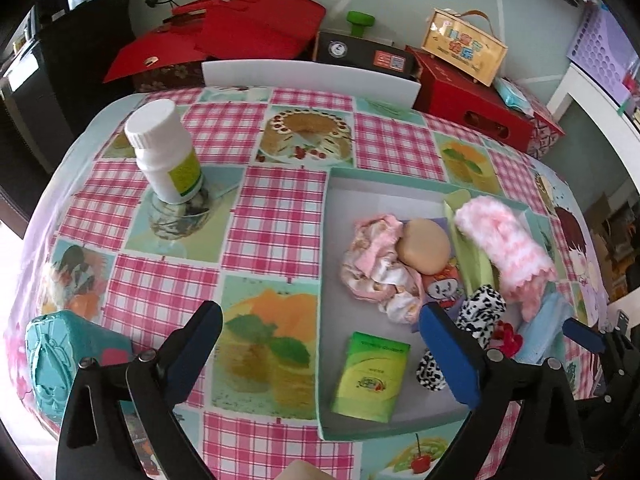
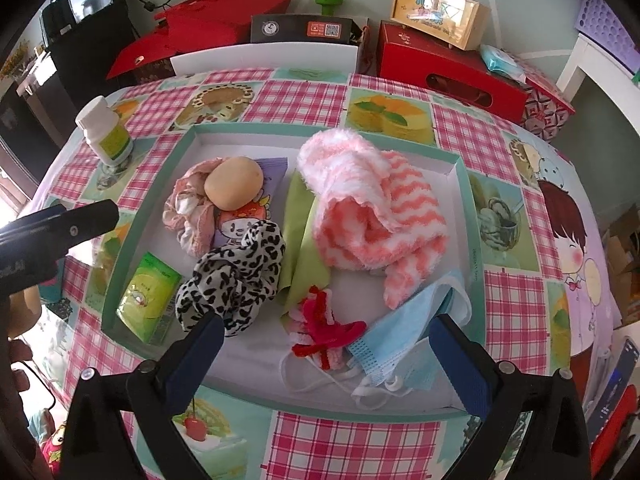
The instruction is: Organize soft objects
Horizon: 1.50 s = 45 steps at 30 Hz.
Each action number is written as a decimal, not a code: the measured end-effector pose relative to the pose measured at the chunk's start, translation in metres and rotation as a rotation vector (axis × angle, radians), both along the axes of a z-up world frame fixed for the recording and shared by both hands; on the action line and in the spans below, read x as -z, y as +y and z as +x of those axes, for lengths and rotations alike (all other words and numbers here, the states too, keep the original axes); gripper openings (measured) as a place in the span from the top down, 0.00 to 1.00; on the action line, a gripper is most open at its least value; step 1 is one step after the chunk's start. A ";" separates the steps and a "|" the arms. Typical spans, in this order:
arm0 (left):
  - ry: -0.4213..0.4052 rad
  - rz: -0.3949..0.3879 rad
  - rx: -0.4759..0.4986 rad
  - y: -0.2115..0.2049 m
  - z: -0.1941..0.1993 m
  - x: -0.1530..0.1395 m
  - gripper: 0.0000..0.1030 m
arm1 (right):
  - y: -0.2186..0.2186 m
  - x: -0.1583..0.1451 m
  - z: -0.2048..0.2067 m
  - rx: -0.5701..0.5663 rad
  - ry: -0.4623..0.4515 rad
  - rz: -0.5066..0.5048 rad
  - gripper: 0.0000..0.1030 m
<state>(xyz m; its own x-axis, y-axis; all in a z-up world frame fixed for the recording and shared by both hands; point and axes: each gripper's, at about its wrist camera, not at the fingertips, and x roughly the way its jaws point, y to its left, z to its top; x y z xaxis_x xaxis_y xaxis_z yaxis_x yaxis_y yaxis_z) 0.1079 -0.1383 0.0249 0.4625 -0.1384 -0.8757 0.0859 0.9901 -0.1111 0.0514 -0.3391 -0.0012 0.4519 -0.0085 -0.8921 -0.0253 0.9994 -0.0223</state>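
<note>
Tray (image 2: 460, 172) on checked tabletop (image 2: 352, 436) holds striped towel (image 2: 372, 216), leopard scrunchie (image 2: 236, 272), mask (image 2: 404, 340), tissue pack (image 2: 148, 296). White bottle (image 1: 164, 148) stands apart. Left claw (image 1: 320, 356) and right claw (image 2: 324, 364) both gape, gripping nothing.

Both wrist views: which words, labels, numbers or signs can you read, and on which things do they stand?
No text reads with certainty.
Green tissue packet: printed characters, blurred.
White bottle: green label, print too small.
Yellow box with handle: coloured characters, illegible.
Black box: round emblem and a QR code sign, no words legible.
Teal tray: tiny print on the right rim, unreadable.
</note>
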 end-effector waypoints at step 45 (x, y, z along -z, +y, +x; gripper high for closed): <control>-0.093 0.137 -0.108 0.044 -0.092 -0.038 0.04 | 0.018 -0.021 -0.077 0.116 -0.076 0.071 0.00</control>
<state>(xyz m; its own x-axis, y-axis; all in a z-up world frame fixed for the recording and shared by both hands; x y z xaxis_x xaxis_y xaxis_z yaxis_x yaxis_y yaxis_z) 0.0155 -0.0942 0.0630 0.5479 0.0343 -0.8358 -0.0182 0.9994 0.0291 -0.0259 -0.3213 0.0202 0.5180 -0.0031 -0.8554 0.0896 0.9947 0.0506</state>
